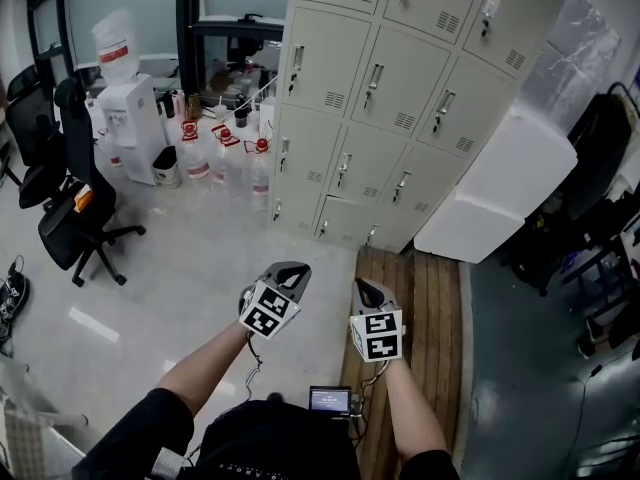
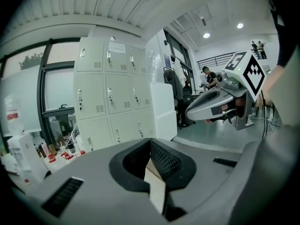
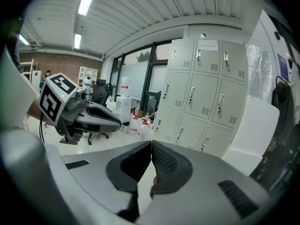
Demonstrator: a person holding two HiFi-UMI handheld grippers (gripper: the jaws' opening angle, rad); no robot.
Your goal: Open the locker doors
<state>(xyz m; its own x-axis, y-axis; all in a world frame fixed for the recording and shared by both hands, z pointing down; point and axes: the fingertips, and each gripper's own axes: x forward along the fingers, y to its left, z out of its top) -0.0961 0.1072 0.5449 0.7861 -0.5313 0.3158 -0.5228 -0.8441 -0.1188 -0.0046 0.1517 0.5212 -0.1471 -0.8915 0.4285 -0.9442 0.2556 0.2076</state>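
Got the lockers [image 1: 400,98] way off at the far edge of the floor [image 1: 200,258], every visible door closed, and the left gripper [image 1: 293,270] and right gripper [image 1: 363,286] both pinched shut on nothing, well apart from the latch handles [image 1: 373,80]. Could easily turn up at those skinny handles with jaws closed and just skate off instead of hooking one. Might also swing a bottom door into the wooden platform [image 1: 420,308] by the bank's lower right corner.
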